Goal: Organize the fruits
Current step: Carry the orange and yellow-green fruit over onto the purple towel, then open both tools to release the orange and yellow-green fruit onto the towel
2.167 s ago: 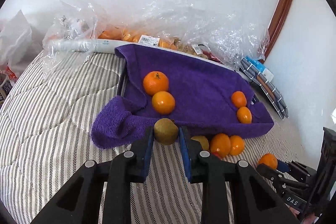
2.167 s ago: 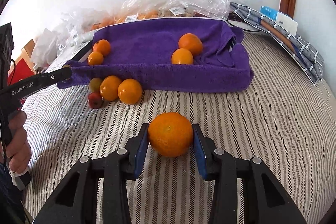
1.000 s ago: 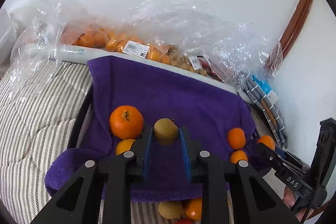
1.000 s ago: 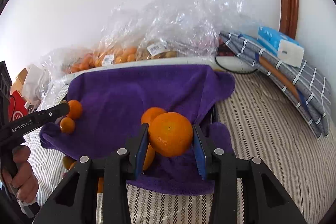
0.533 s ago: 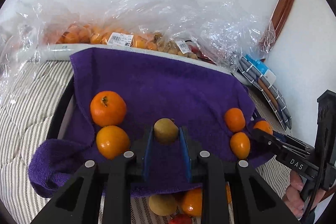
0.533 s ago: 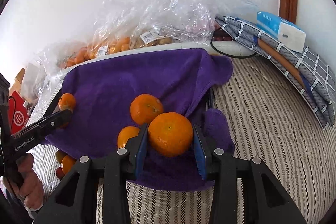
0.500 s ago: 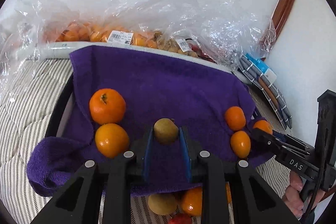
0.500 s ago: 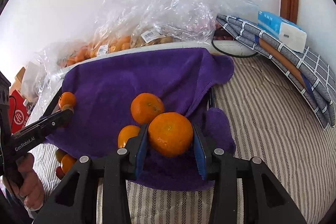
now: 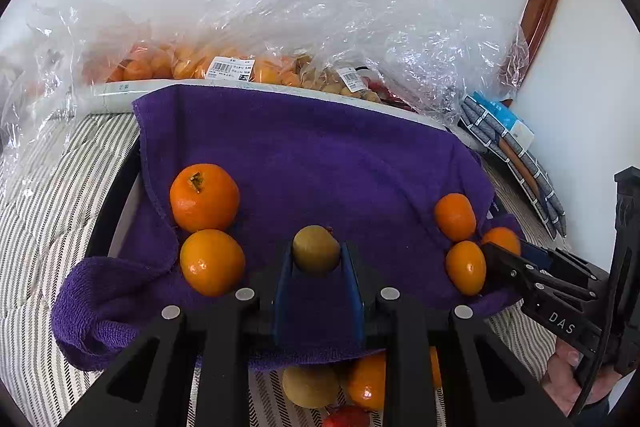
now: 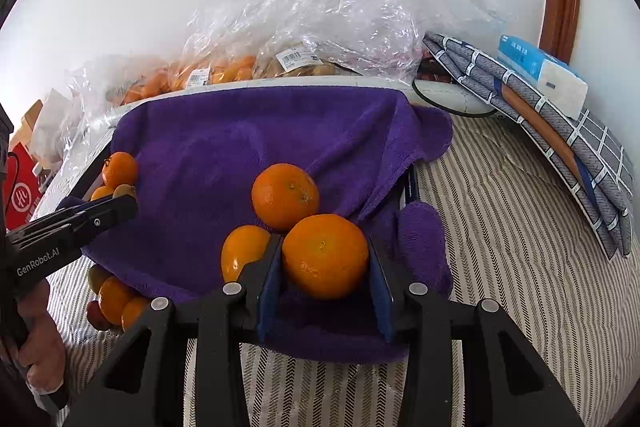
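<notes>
Fruits are being gathered onto a purple towel point(image 9: 320, 163) draped over a dark-framed tray on the striped bedding point(image 10: 500, 227), and each tool carries one now. The left gripper point(image 9: 316, 253) has its blue-padded fingers clamped on a small greenish-brown fruit point(image 9: 316, 249) held above the towel's near edge, roughly midway between two groups already laid there: a pair of oranges point(image 9: 206, 227) near the left edge and two smaller oranges point(image 9: 460, 239) near the right edge. The right gripper point(image 10: 325, 257) has its fingers clamped on a large orange point(image 10: 325, 255), which hangs at the towel's near right corner just beside two resting oranges point(image 10: 285, 197); whether it touches them cannot be told. More fruit lies off the towel on the bedding below its near edge: another greenish one point(image 9: 310, 387), an orange point(image 9: 366, 381) and something red point(image 9: 346, 419). The likely risk is rolling. The towel sags and folds over the tray frame, so a round fruit let go on a slope could run toward the lip and drop onto the bedding, or knock its neighbours apart. If the large orange is lowered straight down it may press on the pair beside it and push them away. The two tools also work close together at that right edge, so a careless sweep could bump one against the other. Bags of fruit point(image 9: 240, 67) crowd the far edge.
</notes>
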`<state>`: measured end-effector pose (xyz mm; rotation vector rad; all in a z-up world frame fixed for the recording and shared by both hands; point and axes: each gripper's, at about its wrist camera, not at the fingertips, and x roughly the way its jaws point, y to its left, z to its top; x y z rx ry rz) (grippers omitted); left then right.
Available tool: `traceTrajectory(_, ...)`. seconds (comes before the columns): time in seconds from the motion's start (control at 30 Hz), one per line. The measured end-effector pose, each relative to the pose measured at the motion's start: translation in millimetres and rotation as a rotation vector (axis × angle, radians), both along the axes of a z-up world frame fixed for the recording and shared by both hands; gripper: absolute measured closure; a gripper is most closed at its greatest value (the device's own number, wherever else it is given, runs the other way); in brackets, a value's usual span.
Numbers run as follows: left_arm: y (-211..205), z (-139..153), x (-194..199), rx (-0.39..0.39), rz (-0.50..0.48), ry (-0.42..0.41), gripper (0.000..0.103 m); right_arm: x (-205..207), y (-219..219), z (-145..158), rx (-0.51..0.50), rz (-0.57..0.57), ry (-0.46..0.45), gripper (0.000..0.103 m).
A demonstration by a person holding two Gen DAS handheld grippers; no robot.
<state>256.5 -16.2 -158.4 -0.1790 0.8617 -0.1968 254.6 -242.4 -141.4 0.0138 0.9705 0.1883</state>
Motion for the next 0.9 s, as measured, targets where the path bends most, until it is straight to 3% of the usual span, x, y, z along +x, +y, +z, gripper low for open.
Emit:
traceTrajectory(0.13, 0, 0, 0, 0.000, -0.002, -0.003, 0.079, -2, -2, 5, 0.021, 0.001, -0.018, 0.048)
traceTrajectory(0.23, 0, 2, -2, 0.000, -0.008, -0.013, 0.073, -5, -2, 10, 0.020, -0.004, -0.048, 0.034)
traceTrajectory(0.33, -1, 5, -5, 0.004, -0.010, -0.039, 0.063, -7, -1, 12, 0.005, -0.006, -0.073, 0.034)
traceTrajectory(0.5, 1, 13, -11, 0.010, 0.004, -0.092, 0.062, -14, -3, 23, -0.015, -0.044, -0.135, 0.034)
traceTrajectory(0.9, 10, 26, -32, -0.017, 0.004, -0.173, 0.062, -56, -2, 61, -0.009, -0.117, -0.151, 0.034)
